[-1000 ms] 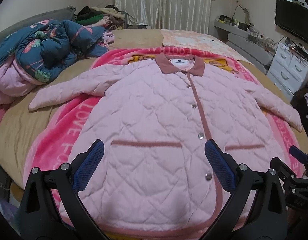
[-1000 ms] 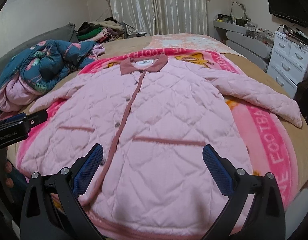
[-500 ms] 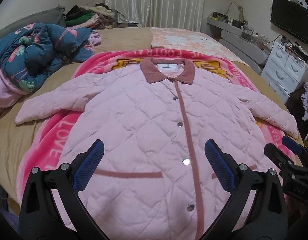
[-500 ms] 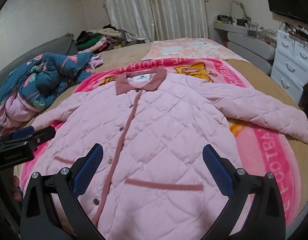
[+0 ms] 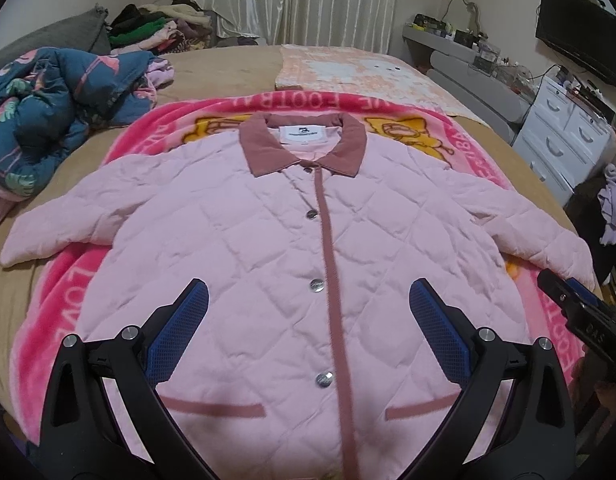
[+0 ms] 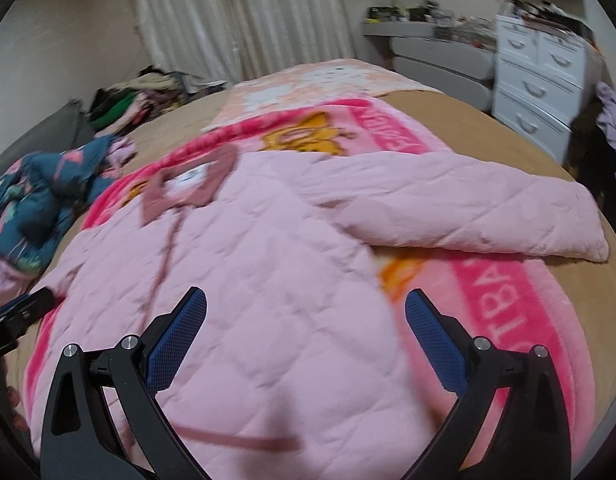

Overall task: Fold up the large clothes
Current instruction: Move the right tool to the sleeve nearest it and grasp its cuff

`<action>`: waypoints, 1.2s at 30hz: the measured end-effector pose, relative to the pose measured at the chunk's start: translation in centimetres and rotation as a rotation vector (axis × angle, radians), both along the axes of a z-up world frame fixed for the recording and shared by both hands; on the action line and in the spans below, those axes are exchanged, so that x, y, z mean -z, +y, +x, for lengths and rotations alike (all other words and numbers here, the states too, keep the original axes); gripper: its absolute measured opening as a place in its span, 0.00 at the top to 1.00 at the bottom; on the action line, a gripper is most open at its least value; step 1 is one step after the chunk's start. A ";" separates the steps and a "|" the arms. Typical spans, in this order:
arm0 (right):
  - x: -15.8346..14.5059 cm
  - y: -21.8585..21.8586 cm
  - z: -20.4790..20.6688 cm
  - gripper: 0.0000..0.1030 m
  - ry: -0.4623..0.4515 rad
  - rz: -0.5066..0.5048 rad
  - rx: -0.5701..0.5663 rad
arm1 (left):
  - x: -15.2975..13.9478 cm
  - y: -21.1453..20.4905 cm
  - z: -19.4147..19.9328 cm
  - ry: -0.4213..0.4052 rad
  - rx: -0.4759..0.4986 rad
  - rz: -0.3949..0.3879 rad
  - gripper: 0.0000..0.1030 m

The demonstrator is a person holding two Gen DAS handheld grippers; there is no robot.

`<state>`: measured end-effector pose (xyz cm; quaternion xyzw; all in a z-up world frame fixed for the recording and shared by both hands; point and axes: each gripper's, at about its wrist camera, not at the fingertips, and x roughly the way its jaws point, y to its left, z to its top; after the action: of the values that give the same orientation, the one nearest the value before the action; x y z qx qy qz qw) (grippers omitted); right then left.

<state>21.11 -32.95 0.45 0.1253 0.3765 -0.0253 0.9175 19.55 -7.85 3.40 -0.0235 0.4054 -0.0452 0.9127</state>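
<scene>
A pink quilted jacket [image 5: 275,248] with a dusty-rose collar lies flat and buttoned on a bright pink blanket [image 5: 67,296], sleeves spread to both sides. My left gripper [image 5: 308,312] hovers open above the jacket's lower front, around the button placket. In the right wrist view the same jacket [image 6: 267,288] is blurred; its right sleeve [image 6: 468,208] stretches toward the bed's right edge. My right gripper [image 6: 305,316] is open over the jacket's right side, holding nothing. The other gripper's tip shows at the right edge [image 5: 568,300] of the left wrist view.
A crumpled blue floral duvet [image 5: 47,120] lies at the bed's left. Piled clothes [image 5: 155,28] sit at the far left corner. A white drawer unit [image 5: 568,140] and a wall TV [image 5: 580,52] stand to the right. Curtains [image 5: 295,0] hang behind the tan bed [image 5: 211,72].
Both grippers have moved forward up the jacket, from its hem toward the chest. The right gripper has also swung rightward, bringing the right sleeve nearer. Both stayed open.
</scene>
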 end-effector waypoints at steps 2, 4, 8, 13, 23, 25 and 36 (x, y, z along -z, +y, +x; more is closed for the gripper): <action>0.6 -1.9 0.5 0.04 0.008 -0.005 0.047 | 0.3 -0.6 0.6 0.008 0.005 -0.003 0.09; 1.2 -3.7 0.9 0.04 0.018 -0.005 0.097 | 0.7 -1.2 1.2 0.018 0.010 0.013 0.09; 2.5 -8.0 1.4 0.04 0.039 0.023 0.206 | 1.6 -2.3 2.4 0.039 0.015 0.017 0.09; 3.7 -12.0 1.7 0.04 0.059 0.040 0.291 | 2.3 -3.4 3.6 0.056 0.017 0.027 0.09; 7.3 -22.1 2.7 0.04 0.133 0.174 0.551 | 3.7 -4.8 6.2 0.093 0.020 0.063 0.09; 8.1 -23.9 2.7 0.04 0.150 0.207 0.609 | 4.0 -4.7 6.7 0.104 0.010 0.066 0.09; 11.3 -31.7 3.2 0.04 0.110 0.377 0.801 | 5.6 -2.9 9.3 0.154 -0.057 0.110 0.09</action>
<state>24.26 -64.66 -10.81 0.4250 0.3446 -0.3163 0.7750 28.88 -10.75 -2.16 0.0116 0.4754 0.0049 0.8797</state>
